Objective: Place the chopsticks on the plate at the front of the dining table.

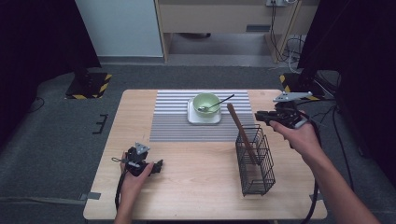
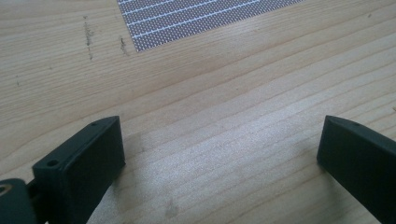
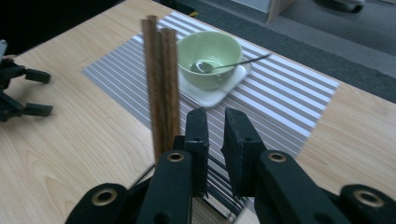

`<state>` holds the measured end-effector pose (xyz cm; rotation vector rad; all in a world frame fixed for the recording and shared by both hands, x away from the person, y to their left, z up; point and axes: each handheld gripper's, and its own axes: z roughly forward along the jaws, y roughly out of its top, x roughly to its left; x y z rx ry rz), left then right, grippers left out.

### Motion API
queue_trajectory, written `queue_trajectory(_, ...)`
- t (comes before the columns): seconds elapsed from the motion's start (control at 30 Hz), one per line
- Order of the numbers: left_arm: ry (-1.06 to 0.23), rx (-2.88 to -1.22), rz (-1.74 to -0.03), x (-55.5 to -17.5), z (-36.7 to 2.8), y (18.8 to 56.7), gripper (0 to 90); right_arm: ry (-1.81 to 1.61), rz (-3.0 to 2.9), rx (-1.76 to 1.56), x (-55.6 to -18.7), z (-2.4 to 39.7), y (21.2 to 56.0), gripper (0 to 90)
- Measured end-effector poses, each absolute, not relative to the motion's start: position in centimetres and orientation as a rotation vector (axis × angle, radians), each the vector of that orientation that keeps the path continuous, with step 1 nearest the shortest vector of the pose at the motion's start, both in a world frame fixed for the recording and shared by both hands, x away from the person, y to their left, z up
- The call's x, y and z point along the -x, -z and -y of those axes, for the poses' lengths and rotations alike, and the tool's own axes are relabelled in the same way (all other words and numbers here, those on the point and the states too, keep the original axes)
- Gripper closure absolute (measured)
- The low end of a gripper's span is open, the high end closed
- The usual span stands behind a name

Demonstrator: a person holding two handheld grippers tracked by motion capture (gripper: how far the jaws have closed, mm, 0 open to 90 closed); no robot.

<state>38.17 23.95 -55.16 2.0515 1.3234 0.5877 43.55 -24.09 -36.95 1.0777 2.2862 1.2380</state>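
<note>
A pair of brown wooden chopsticks (image 1: 240, 128) stands tilted in a black wire basket (image 1: 254, 161) on the right of the table. My right gripper (image 1: 258, 115) hovers just right of the chopsticks' tops, held in a hand. In the right gripper view its jaws (image 3: 215, 116) are shut with nothing between them, and the chopsticks (image 3: 161, 84) rise just to their left. My left gripper (image 1: 161, 165) rests at the front left of the table. Its jaws (image 2: 222, 149) stand wide open over bare wood.
A green bowl (image 1: 206, 103) with a metal spoon (image 1: 219, 102) in it sits on a white square plate (image 1: 192, 119), on a grey striped placemat (image 1: 173, 121) at the back middle. The wooden table (image 1: 201, 196) stands on grey carpet.
</note>
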Motion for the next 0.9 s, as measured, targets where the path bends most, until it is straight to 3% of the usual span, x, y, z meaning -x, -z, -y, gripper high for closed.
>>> queue_trajectory(0.17,-0.588,-2.051,-1.323,-38.2,-23.9,55.2,0.1,-1.270,-2.302,-1.043,-43.9,22.6,37.2,74.1)
queue_trajectory(0.23,-0.587,-2.051,-1.323,-38.2,-23.9,55.2,0.1,-1.280,-2.312,-1.029,-44.1,21.3,37.4,64.7)
queue_trajectory(0.43,-0.587,-2.051,-1.324,-38.2,-23.9,55.2,0.1,-1.267,-2.320,-1.011,-44.4,19.8,37.5,59.6)
queue_trajectory(0.63,-0.587,-2.051,-1.324,-38.2,-23.9,55.2,0.1,-1.215,-2.336,-1.007,-44.9,18.5,38.0,66.8)
queue_trajectory(0.73,-0.587,-2.051,-1.323,-38.2,-24.0,55.2,0.1,-1.203,-2.346,-1.016,-45.3,18.1,38.3,78.1)
queue_trajectory(0.83,-0.587,-2.052,-1.323,-38.2,-24.0,55.2,0.1,-1.207,-2.358,-1.019,-45.5,18.1,38.3,83.7)
queue_trajectory(0.9,-0.587,-2.052,-1.323,-38.2,-24.0,55.2,0.1,-1.210,-2.357,-1.019,-45.4,18.1,38.3,83.8)
